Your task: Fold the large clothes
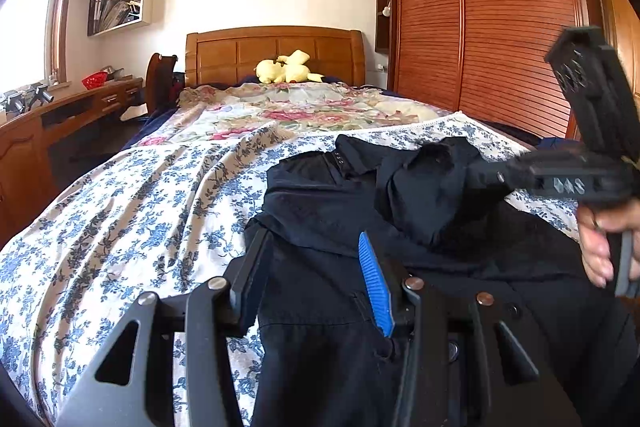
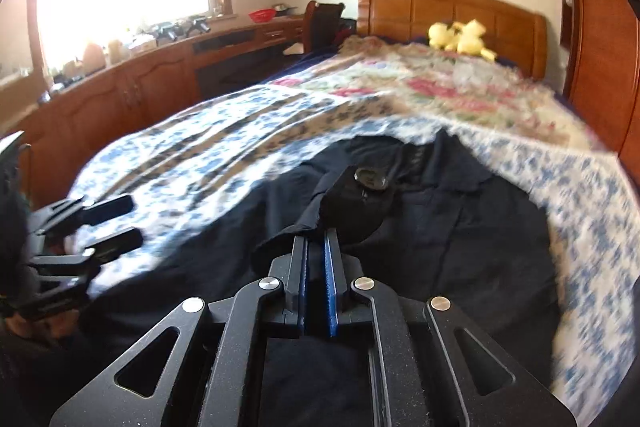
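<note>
A dark navy garment (image 1: 320, 211) lies spread on the blue-flowered sheet (image 1: 140, 207) of a bed. In the left wrist view my left gripper (image 1: 312, 239) hovers over the garment's near left part, its jaws apart and gripping nothing. My right gripper (image 1: 476, 173) comes in from the right with a bunched sleeve (image 1: 428, 187) pinched at its tips and lifted off the garment. In the right wrist view my right gripper (image 2: 316, 237) is shut on that sleeve, and the buttoned cuff (image 2: 360, 203) sticks up just beyond the tips. The garment (image 2: 460, 227) lies beneath. The left gripper (image 2: 134, 221) stands open at the left.
A floral quilt (image 1: 304, 111) covers the far half of the bed, with a yellow plush toy (image 1: 286, 69) at the wooden headboard (image 1: 276, 51). A slatted wardrobe (image 1: 500, 27) stands to the right and a wooden desk (image 1: 60, 123) to the left. A person's hand (image 1: 600, 247) holds the right gripper.
</note>
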`<act>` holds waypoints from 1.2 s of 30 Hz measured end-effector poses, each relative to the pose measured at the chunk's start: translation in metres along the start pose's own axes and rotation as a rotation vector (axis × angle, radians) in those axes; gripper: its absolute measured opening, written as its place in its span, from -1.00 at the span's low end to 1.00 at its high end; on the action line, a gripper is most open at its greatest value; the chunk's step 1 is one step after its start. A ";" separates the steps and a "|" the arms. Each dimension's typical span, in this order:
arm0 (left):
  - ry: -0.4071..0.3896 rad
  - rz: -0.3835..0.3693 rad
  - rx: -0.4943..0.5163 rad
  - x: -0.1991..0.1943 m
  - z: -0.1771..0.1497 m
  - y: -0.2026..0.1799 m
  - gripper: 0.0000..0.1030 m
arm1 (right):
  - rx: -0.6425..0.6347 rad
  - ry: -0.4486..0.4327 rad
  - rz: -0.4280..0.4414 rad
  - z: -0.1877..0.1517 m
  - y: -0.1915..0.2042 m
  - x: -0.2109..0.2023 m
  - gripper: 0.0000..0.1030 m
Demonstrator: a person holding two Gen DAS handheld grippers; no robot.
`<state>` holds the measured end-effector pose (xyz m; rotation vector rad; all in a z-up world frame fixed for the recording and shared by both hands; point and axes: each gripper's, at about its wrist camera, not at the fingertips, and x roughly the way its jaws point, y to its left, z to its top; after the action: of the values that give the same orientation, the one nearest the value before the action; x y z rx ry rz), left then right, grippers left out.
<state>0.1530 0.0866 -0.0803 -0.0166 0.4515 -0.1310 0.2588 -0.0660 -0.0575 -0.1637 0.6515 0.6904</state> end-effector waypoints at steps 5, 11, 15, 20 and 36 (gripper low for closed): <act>-0.003 0.005 -0.004 -0.002 -0.001 0.002 -0.16 | -0.030 0.010 0.062 -0.012 0.026 -0.009 -0.91; -0.006 0.000 -0.003 -0.003 -0.001 0.002 -0.16 | -0.051 -0.021 -0.034 -0.017 0.024 -0.024 -0.88; -0.013 -0.012 0.005 -0.003 -0.001 0.000 -0.16 | -0.012 -0.013 -0.098 -0.024 0.001 -0.021 -0.35; 0.000 -0.010 0.009 0.003 -0.001 -0.002 -0.16 | 0.075 0.024 -0.113 -0.033 -0.025 -0.002 -0.27; -0.017 0.012 -0.007 -0.008 -0.003 0.013 -0.16 | 0.153 0.094 0.115 -0.032 -0.018 0.050 -0.85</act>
<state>0.1456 0.1003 -0.0803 -0.0220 0.4346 -0.1175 0.2833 -0.0635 -0.1144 -0.0170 0.8061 0.7436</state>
